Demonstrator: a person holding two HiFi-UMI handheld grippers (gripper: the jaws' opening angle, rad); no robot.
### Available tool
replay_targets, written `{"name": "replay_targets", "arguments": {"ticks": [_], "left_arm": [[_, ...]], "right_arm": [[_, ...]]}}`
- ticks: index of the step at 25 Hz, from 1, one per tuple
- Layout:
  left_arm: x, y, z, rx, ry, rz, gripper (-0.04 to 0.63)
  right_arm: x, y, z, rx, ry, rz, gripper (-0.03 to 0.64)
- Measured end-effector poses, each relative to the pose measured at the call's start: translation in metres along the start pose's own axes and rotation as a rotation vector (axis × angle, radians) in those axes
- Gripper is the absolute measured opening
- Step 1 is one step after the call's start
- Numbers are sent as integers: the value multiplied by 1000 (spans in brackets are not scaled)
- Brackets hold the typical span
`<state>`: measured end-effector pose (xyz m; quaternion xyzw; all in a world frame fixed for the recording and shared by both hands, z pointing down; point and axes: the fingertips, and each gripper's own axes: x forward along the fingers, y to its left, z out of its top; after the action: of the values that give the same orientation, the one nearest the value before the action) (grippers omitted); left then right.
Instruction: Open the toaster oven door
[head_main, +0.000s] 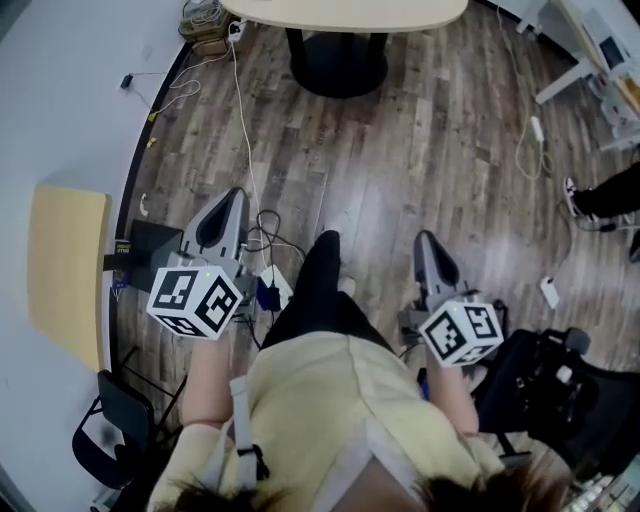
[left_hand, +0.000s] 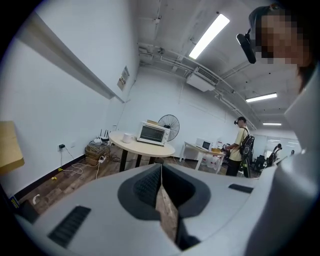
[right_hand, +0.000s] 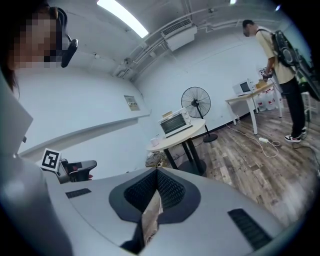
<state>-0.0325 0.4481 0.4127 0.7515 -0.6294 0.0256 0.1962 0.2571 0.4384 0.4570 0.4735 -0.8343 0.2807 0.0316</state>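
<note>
Left gripper view is showing the toaster oven (left_hand: 153, 133) small at mid-frame, sitting on a round table (left_hand: 145, 146) and well apart from both tools. Its long axis is running side to side across the frame. Its glass door is facing roughly toward me, turned a little to the frame's left. In the right gripper view the toaster oven (right_hand: 175, 122) is sitting just above centre, door again looking my way. The door is sitting closed, and the handle is too small to make out. A white cup (left_hand: 127, 137) is standing just left of the oven on the tabletop, and a pedestal fan (left_hand: 169, 125) is rising behind its right end. Further right, a person (left_hand: 242, 145) is standing at a desk carrying a microwave (left_hand: 205, 144).

I am seeing the left gripper (left_hand: 161, 166) with its jaws pressed together and nothing between them. The right gripper (right_hand: 156, 171) is likewise fully closed and empty. In the head view both are pointing out over the wood floor, with only the table's edge (head_main: 345, 14) showing at the top of the frame.

I am judging the step in hand to be the approach. Cables (head_main: 245, 110) are trailing across the floor, so the walk-up needs care. I would come in square to the door and part one tool's jaws before arriving. Then I would take the handle near its middle and follow the door's swing rather than pulling straight back. The other tool could steady the oven body so it is not sliding on the table.
</note>
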Motion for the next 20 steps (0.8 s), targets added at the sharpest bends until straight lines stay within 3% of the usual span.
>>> {"name": "replay_targets", "arguments": {"ticks": [4,10,20], "left_arm": [[5,-16,8,-1,-17,-38,8],[23,-37,17,54,-34,-102,8],[72,-35,18,14,13,-139,8]], "right_arm": [[-1,-2,0,10,2,-7,2],[21,0,15,36,-32,8,2],[74,12,43,40,-22,21,3]]}}
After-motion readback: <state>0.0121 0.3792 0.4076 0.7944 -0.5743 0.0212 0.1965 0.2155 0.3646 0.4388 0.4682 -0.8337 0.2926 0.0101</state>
